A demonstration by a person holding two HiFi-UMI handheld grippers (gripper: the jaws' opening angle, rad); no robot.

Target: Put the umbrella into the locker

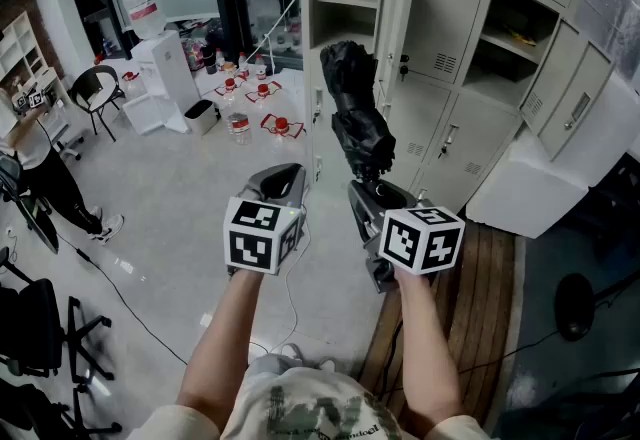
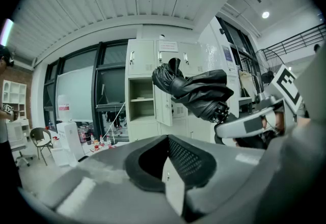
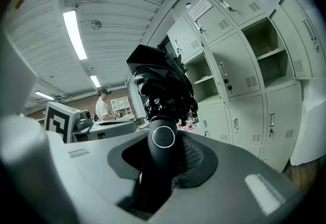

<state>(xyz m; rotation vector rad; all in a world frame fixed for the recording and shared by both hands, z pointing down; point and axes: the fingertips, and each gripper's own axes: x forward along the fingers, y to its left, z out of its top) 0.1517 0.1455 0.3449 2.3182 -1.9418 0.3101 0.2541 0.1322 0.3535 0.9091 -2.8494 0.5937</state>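
Note:
My right gripper (image 1: 366, 196) is shut on the handle (image 3: 163, 139) of a folded black umbrella (image 1: 358, 113), which rises up and away from it toward the grey lockers. The bunched canopy (image 3: 162, 83) fills the middle of the right gripper view and crosses the left gripper view as the umbrella (image 2: 196, 90). An open locker compartment (image 1: 345, 3) with a shelf stands right behind the umbrella, its door (image 1: 397, 18) swung right. My left gripper (image 1: 282, 178) hovers level beside the right one, open a little with nothing between its jaws (image 2: 170, 167).
A second open compartment (image 1: 512, 38) lies further right in the locker bank. A white box (image 1: 540, 183) and a wooden platform (image 1: 480, 308) sit to the right. Bottles (image 1: 250, 98), a water dispenser (image 1: 165, 68), chairs, floor cables and a person (image 1: 40, 163) are to the left.

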